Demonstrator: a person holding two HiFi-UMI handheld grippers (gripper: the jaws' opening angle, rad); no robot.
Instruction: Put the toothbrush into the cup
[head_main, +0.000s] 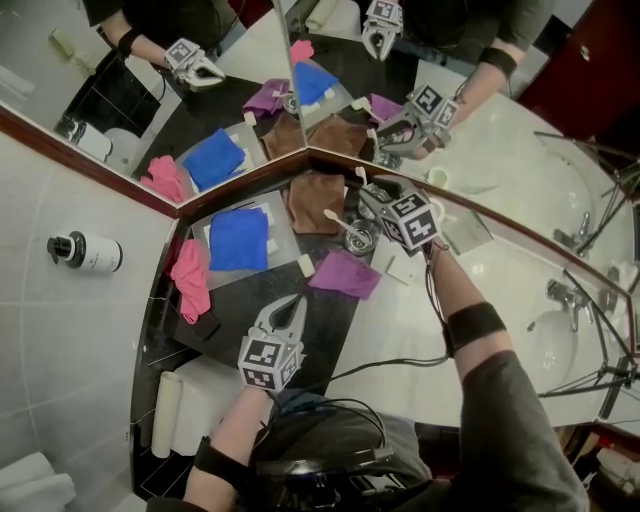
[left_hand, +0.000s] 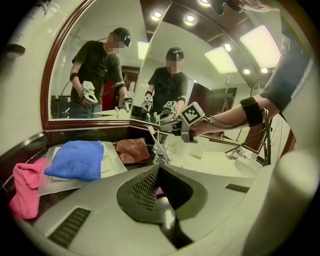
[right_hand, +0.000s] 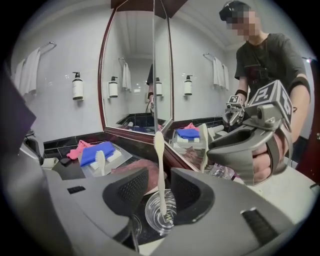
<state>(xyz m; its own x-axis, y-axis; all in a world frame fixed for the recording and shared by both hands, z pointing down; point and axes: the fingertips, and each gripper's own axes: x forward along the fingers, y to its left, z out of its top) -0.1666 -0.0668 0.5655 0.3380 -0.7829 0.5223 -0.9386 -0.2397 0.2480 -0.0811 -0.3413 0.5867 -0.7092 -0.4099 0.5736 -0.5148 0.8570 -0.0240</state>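
Found dark countertop (head_main: 240, 300) bearing pink cloth (head_main: 190, 280), purple cloth (head_main: 345, 273), brown cloth (head_main: 315, 200), clear cup (head_main: 358, 238), and tray (head_main: 282, 245) under blue towel (head_main: 238, 238).

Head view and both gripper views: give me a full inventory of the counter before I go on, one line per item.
toothbrush: one, cream, standing in the cup
cup: one, clear glass, dark counter by the mirror corner
brown towel: one, brown, left of the cup, against the mirror
blue towel: one, blue, left of the brown towel
pink cloth: one, pink, counter's left edge
purple cloth: one, purple, in front of the cup
bottle: one, white, dark cap, left wall
left hand-held gripper: one, grey, shut, empty
right hand-held gripper: one, grey, open, jaws either side of the toothbrush
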